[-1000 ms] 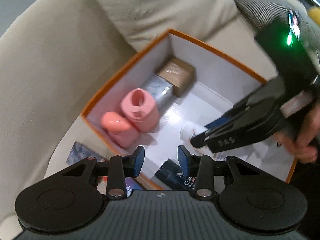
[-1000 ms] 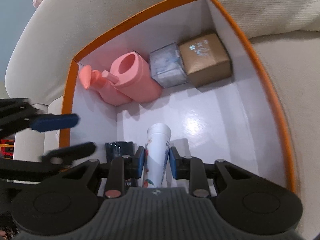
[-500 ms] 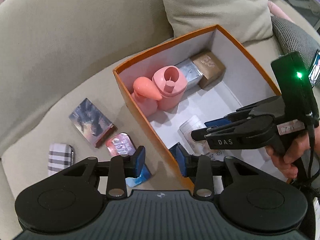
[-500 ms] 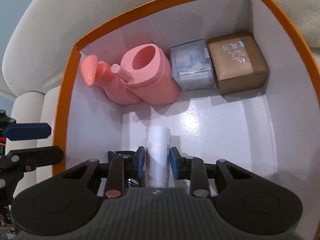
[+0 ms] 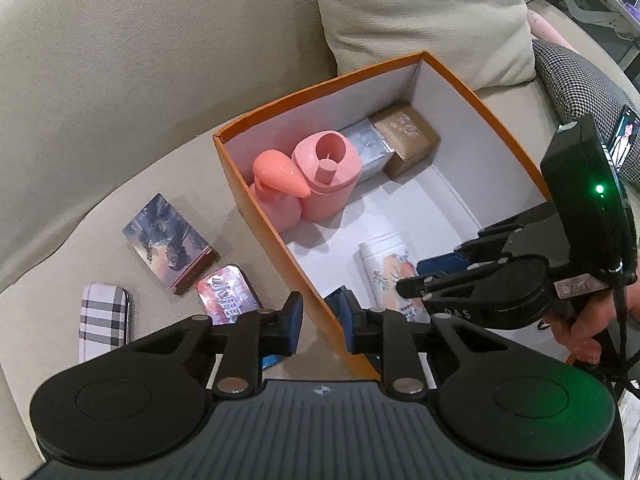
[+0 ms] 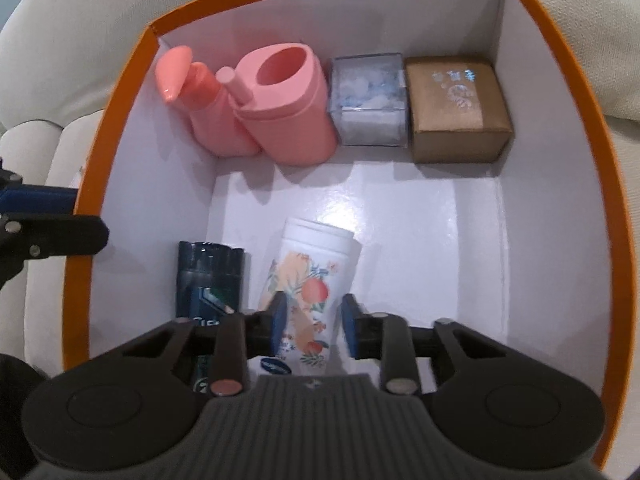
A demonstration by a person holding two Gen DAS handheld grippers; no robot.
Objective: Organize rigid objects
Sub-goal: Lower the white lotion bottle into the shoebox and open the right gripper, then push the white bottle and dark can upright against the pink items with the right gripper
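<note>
A: Two grippers. Right gripper (image 6: pixel 312 324): pads spread either side of the floral bottle (image 6: pixel 310 284), which lies on the orange box (image 6: pixel 568 52) floor, gaps visible. Left gripper (image 5: pixel 320 320): narrowly apart, empty, over the box's near wall.

B: Handling?

A: Smooth rigid plastic, probably light and slippery; grip mid-body. Beside it, dark deodorant stick (image 6: pixel 210 276). Farthest: pink pump bottle (image 6: pixel 208 108), pink container (image 6: pixel 288 108), clear case (image 6: pixel 370 98), matte kraft carton (image 6: pixel 458 108).

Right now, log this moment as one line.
right gripper: open, jaws either side of floral bottle lying in orange box | left gripper: open, empty, above box's near wall | outside: three items on sofa
</note>
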